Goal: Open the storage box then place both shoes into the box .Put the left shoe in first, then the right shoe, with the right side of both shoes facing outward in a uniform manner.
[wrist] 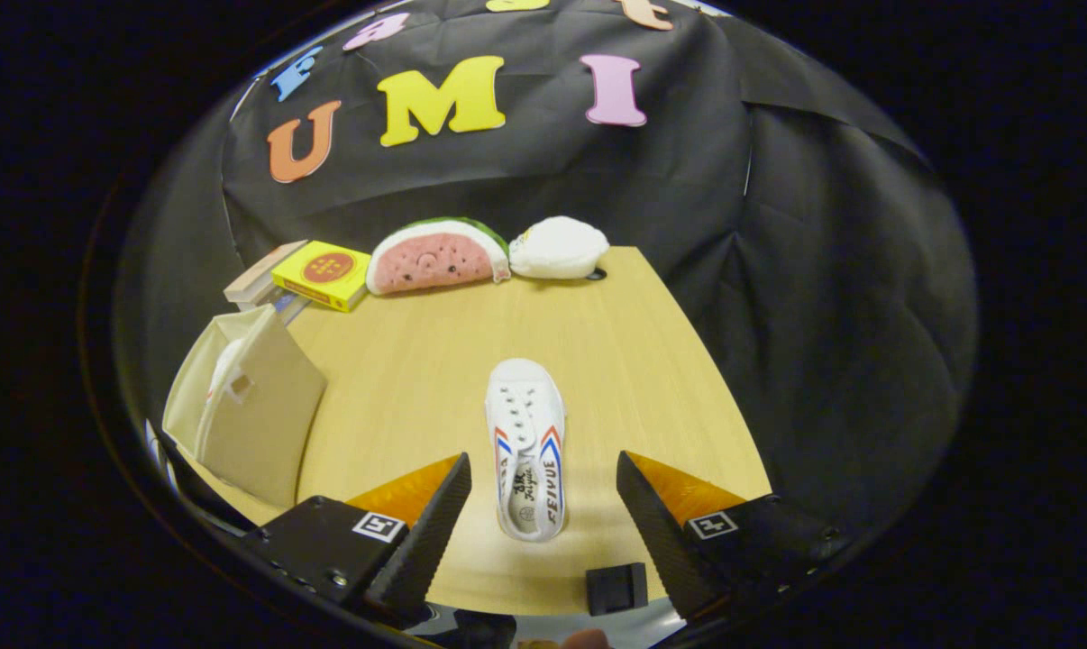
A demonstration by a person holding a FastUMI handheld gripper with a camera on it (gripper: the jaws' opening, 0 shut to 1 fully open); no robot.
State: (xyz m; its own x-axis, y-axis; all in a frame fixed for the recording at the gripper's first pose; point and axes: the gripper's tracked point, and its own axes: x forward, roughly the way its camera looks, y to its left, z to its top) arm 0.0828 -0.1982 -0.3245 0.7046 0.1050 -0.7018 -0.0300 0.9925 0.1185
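A white canvas shoe (527,446) with red and blue stripes lies on the wooden table (625,361), toe pointing away from me, heel between my fingertips. My gripper (543,478) is open, its two fingers standing wide on either side of the shoe's heel without touching it. To the left stands the beige fabric storage box (255,410), its lid flap up. A white shape with a red and blue mark, apparently the other shoe (222,374), shows inside it.
Along the table's far edge sit a yellow box (321,273) on a flat book, a watermelon-slice plush (437,255) and a white plush (559,247). A small black block (616,588) lies near the front edge. The table's right edge drops off beside black cloth.
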